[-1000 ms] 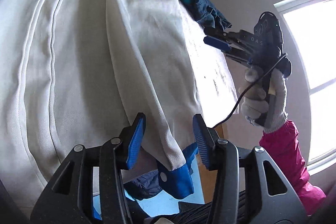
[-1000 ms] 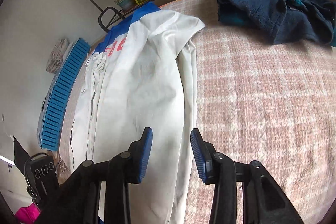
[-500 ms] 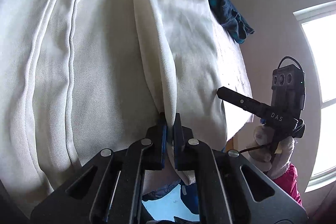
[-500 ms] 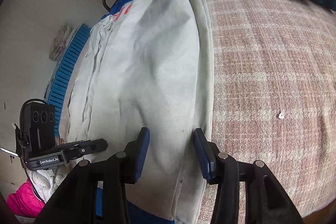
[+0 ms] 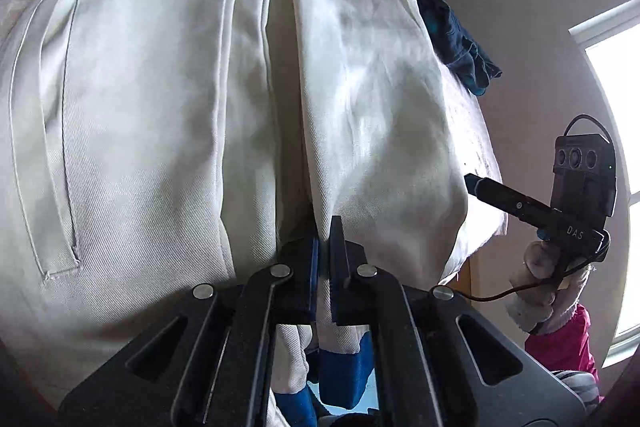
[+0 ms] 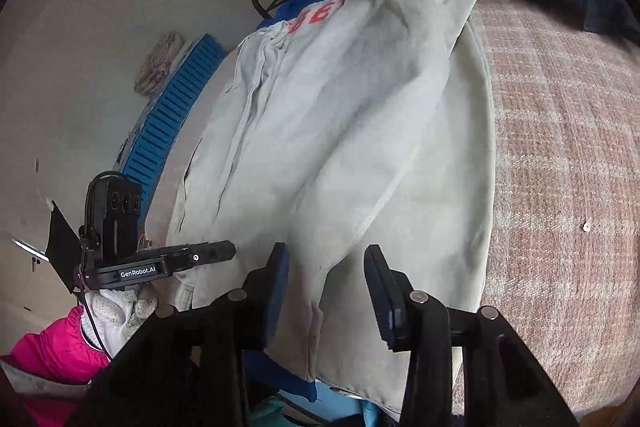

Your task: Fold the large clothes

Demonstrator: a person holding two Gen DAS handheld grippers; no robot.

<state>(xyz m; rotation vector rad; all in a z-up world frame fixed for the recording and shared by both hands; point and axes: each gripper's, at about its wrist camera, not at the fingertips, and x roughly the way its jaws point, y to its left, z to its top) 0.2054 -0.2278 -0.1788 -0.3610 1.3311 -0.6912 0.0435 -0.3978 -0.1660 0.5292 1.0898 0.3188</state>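
Both left gripper (image 5: 324, 247) pads on white jacket (image 5: 372, 99)

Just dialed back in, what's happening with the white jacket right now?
A person is folding the white jacket spread on the checked bedcover. The left gripper has clamped a fold of fabric near the blue cuff. The right gripper has its jaws apart over the jacket's near edge, just opening, nothing pinched yet.
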